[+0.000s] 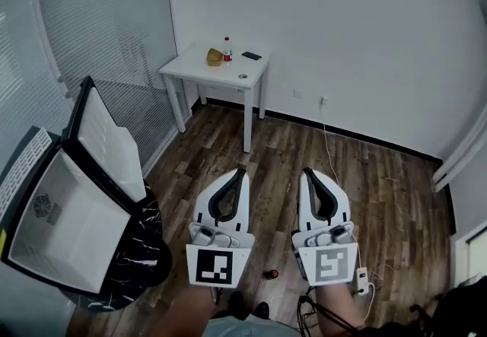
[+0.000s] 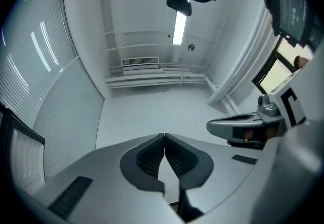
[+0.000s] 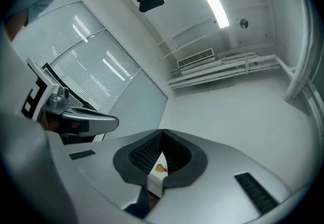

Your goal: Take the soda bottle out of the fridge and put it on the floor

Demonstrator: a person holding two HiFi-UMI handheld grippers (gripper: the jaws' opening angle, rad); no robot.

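Observation:
My left gripper (image 1: pixel 242 170) and right gripper (image 1: pixel 307 171) are held side by side over the wood floor, both shut with nothing between the jaws. The left gripper view shows its pads (image 2: pixel 152 156) meeting, and the right gripper view shows the same (image 3: pixel 147 154). Both views look up at the wall and ceiling. A small fridge (image 1: pixel 68 214) stands at the left with its door (image 1: pixel 106 138) swung open; the white inside that I can see holds nothing. A bottle with a red label (image 1: pixel 227 49) stands on the far white table (image 1: pixel 194 68). A small red object (image 1: pixel 272 274) lies on the floor between the grippers.
The fridge rests on a black marbled stand (image 1: pixel 141 252). The table also carries a brown item (image 1: pixel 214 57), a dark phone (image 1: pixel 251 55) and a small round thing (image 1: pixel 243 76). A white cable (image 1: pixel 329 147) runs from the wall to a power strip (image 1: pixel 362 279) at the right.

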